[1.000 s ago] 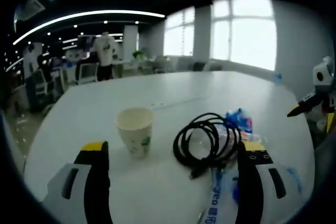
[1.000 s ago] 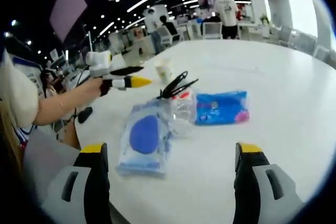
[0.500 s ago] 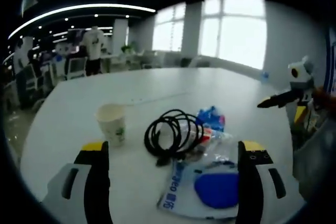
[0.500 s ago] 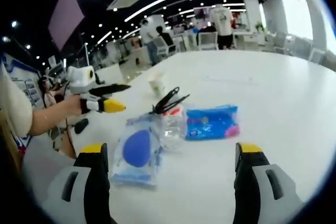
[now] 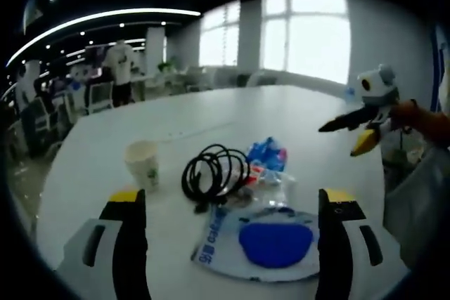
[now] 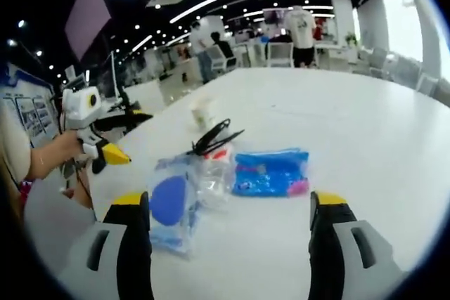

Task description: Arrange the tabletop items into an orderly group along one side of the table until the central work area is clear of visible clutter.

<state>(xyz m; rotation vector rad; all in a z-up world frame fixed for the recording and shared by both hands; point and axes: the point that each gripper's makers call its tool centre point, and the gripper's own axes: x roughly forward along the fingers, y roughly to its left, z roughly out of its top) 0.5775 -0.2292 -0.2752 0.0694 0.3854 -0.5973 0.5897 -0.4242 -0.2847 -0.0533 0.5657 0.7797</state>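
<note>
paper cup (image 5: 143, 162) contents unseen, clear bag (image 5: 261, 242) holding blue pad, left gripper (image 5: 228, 226) and right gripper (image 6: 228, 226) jaws apart

Right claw (image 6: 228, 244) held with jaws wide apart above white tabletop (image 6: 365, 131), blue packet (image 6: 271, 172) ahead, clear bag with blue disc (image 6: 171, 201) left of packet, black cable (image 6: 211, 137) and paper cup (image 6: 202, 112) beyond packet, left claw (image 6: 116, 138) hand-held farther left

On the table (image 5: 295, 114), a cup (image 5: 142, 164) stood left of the cable (image 5: 211, 173) (left gripper view); a pouch (image 5: 260, 244) lay nearer, a packet (image 5: 266, 154) behind.
</note>
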